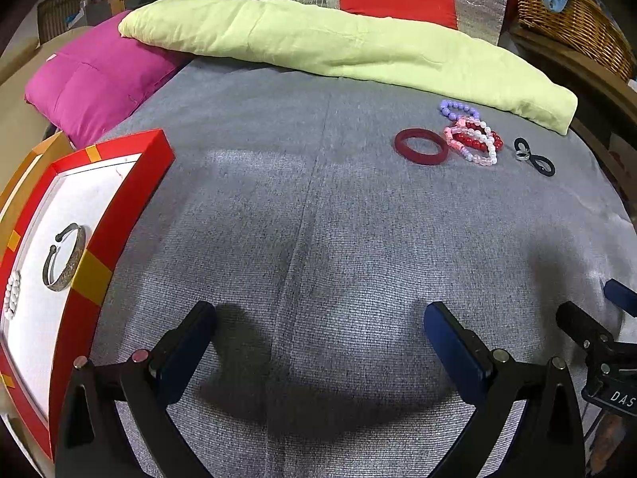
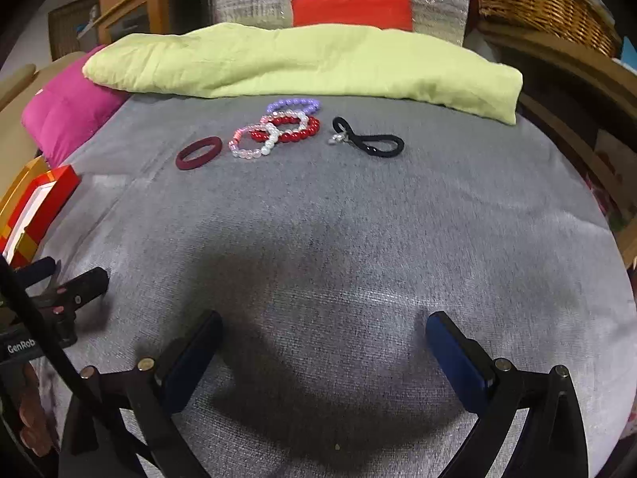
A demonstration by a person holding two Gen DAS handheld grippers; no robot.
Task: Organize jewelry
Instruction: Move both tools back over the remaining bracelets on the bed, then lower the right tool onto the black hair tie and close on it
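Note:
On the grey cloth lies a dark red bangle (image 1: pixel 421 146) (image 2: pixel 198 152), beside a pile of beaded bracelets (image 1: pixel 473 139) (image 2: pixel 278 129) in purple, pink, white and red. A black hair tie with a silver ring (image 1: pixel 533 156) (image 2: pixel 368 141) lies to their right. A red-framed tray (image 1: pixel 131 199) (image 2: pixel 43 199) at the left holds a metal cuff (image 1: pixel 65 257) and a white beaded bracelet (image 1: pixel 12 292). My left gripper (image 1: pixel 318 314) is open over bare cloth beside the tray. My right gripper (image 2: pixel 324 324) is open too, well short of the jewelry.
A pale green blanket (image 1: pixel 338 47) (image 2: pixel 302 61) lies across the back, with a magenta cushion (image 1: pixel 95 79) (image 2: pixel 63 113) at the left and a red cushion (image 1: pixel 398 2) behind. A wicker basket (image 1: pixel 573 16) (image 2: pixel 545 4) stands at the back right. The other gripper shows at each view's edge.

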